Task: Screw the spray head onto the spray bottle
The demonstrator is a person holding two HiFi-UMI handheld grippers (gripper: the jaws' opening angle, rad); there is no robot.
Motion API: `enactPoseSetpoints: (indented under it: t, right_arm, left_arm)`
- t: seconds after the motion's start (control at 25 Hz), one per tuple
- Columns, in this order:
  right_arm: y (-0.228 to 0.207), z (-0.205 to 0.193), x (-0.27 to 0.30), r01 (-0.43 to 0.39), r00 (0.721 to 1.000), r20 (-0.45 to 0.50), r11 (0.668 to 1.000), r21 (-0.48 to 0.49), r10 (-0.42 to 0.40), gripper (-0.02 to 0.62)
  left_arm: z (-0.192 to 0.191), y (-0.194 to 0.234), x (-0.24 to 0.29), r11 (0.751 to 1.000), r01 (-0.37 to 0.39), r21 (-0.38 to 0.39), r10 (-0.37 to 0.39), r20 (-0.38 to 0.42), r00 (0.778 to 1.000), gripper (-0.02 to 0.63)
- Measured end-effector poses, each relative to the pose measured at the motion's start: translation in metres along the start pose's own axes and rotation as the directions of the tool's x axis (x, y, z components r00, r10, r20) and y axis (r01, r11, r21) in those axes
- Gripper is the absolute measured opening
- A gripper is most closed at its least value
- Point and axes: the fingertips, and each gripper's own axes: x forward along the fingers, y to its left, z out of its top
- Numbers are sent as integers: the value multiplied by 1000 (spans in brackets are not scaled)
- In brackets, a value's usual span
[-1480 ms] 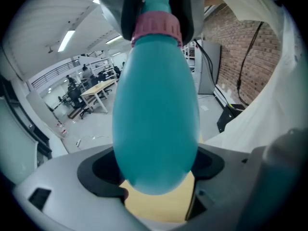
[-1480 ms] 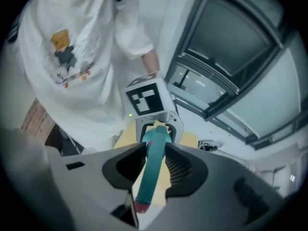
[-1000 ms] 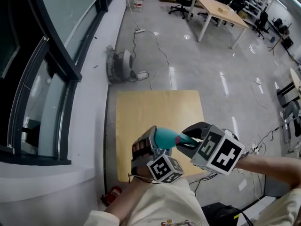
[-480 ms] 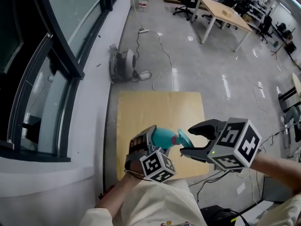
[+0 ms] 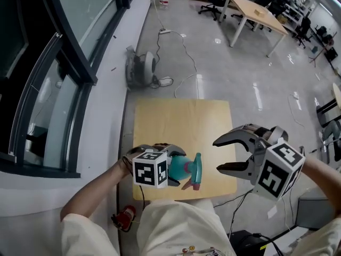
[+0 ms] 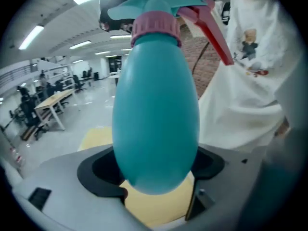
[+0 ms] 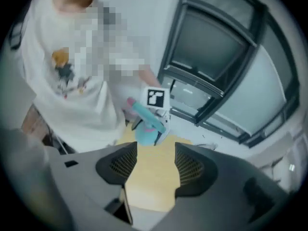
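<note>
A teal spray bottle point(image 5: 180, 170) lies sideways over the table's near edge, with my left gripper point(image 5: 171, 167) shut on its body. The teal spray head point(image 5: 197, 165) with a pink trigger point(image 5: 188, 185) sits on the bottle's neck and points right. In the left gripper view the bottle point(image 6: 156, 109) fills the space between the jaws, with a pink collar point(image 6: 156, 29) and the spray head point(image 6: 156, 4) on top. My right gripper point(image 5: 218, 155) hovers to the right of the head, apart from it. Its jaws have just been opening and nothing is between them. In the right gripper view the bottle point(image 7: 146, 128) lies beyond the open pads point(image 7: 190, 170).
A small wooden table point(image 5: 181, 122) stands on the grey floor. Beyond it are a round fan point(image 5: 139, 68) and loose cables point(image 5: 184, 52). A dark window wall point(image 5: 48, 79) runs along the left. A red object point(image 5: 124, 218) lies under the table's near-left corner. Desks and chairs stand far back.
The right gripper let go of the spray head, opened, and drew away to the right while rolling. The left gripper rolled and shifted left with the bottle.
</note>
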Motion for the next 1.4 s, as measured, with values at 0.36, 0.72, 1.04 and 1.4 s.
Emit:
enactPoseSetpoints:
  t: [0.36,0.72,1.04,1.4]
  right_arm:
    - [49,29,39,-147,989,-75,917,-370,128,242]
    - [62,25,50,-221,975,-103,884,-412,196,127]
    - [23,11,53,-136,990,-14,983,126,139,127]
    - [-5,3,55,-95,995,49,814,573,82,127]
  left_arm:
    - [-2,-42,6,939,306,157,-280,-167,945,422]
    - [3,-40,14,941,305,149,-283,-148,948,422]
    - [3,23,6,959,-262,-111,246,-137,960,423]
    - [-7,55,-9,618,-681,-394,652,-229,723,423]
